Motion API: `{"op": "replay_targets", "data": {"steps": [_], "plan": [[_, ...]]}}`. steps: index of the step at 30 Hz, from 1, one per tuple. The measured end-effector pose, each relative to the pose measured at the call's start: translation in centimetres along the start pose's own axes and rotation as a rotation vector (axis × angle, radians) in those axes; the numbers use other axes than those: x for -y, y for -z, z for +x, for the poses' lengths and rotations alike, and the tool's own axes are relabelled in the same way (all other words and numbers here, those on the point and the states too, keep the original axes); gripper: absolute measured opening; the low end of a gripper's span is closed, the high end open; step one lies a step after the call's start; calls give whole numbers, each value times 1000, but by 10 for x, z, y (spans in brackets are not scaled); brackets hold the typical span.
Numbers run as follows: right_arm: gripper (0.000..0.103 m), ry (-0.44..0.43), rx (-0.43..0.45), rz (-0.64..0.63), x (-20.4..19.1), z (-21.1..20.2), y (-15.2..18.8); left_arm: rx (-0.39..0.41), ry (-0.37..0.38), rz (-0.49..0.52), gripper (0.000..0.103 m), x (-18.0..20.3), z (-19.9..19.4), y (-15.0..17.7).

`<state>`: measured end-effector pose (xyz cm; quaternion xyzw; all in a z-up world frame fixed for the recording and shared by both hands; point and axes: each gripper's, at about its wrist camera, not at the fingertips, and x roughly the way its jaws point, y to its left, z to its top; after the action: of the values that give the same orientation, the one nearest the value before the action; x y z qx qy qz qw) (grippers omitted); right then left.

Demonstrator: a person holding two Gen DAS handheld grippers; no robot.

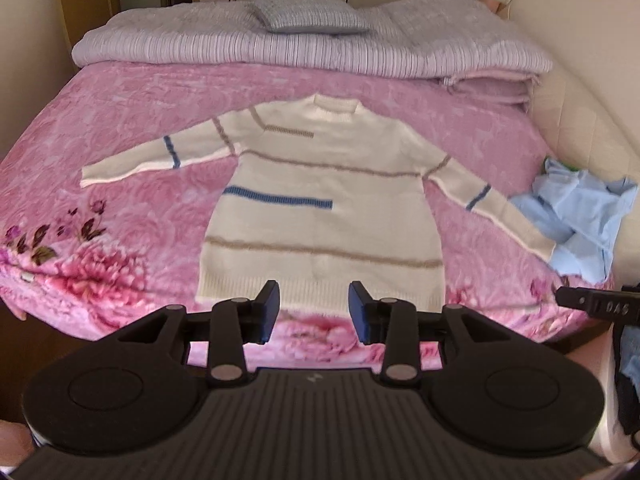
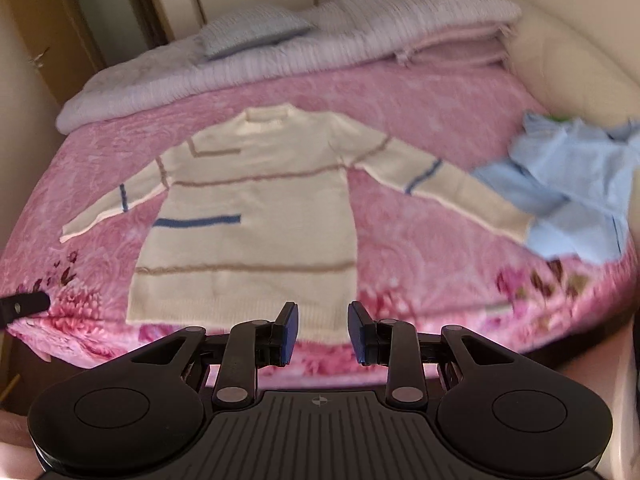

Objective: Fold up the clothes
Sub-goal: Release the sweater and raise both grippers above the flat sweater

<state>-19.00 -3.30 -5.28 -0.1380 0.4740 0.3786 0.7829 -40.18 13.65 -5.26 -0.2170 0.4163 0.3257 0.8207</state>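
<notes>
A cream sweater (image 1: 320,208) (image 2: 256,216) with tan and blue stripes lies flat on the pink bedspread (image 1: 100,128) (image 2: 420,104), sleeves spread to both sides, collar away from me. My left gripper (image 1: 314,296) hovers above the hem, open, with nothing between its blue pads. My right gripper (image 2: 322,316) hangs over the hem's right part, also open and empty. The tip of the right gripper (image 1: 592,304) shows at the right edge of the left wrist view. The left gripper's tip (image 2: 24,304) shows at the left edge of the right wrist view.
A crumpled light blue garment (image 1: 580,216) (image 2: 572,184) lies at the sweater's right cuff. A folded striped quilt (image 1: 304,48) (image 2: 280,56) and a small cushion (image 1: 308,12) (image 2: 252,32) rest at the bed's head. A padded cream bed frame (image 1: 592,112) curves along the right.
</notes>
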Motion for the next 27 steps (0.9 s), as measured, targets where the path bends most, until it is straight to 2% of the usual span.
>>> {"op": "replay_targets", "data": {"steps": [5, 14, 27], "plan": [[31, 25, -20, 4, 2, -17, 5, -6, -4, 22, 34, 10, -9, 10], [31, 18, -1, -33, -8, -36, 13, -2, -16, 56, 35, 30, -23, 15], [31, -9, -24, -59, -10, -39, 23, -36, -62, 56, 36, 35, -31, 29]]}}
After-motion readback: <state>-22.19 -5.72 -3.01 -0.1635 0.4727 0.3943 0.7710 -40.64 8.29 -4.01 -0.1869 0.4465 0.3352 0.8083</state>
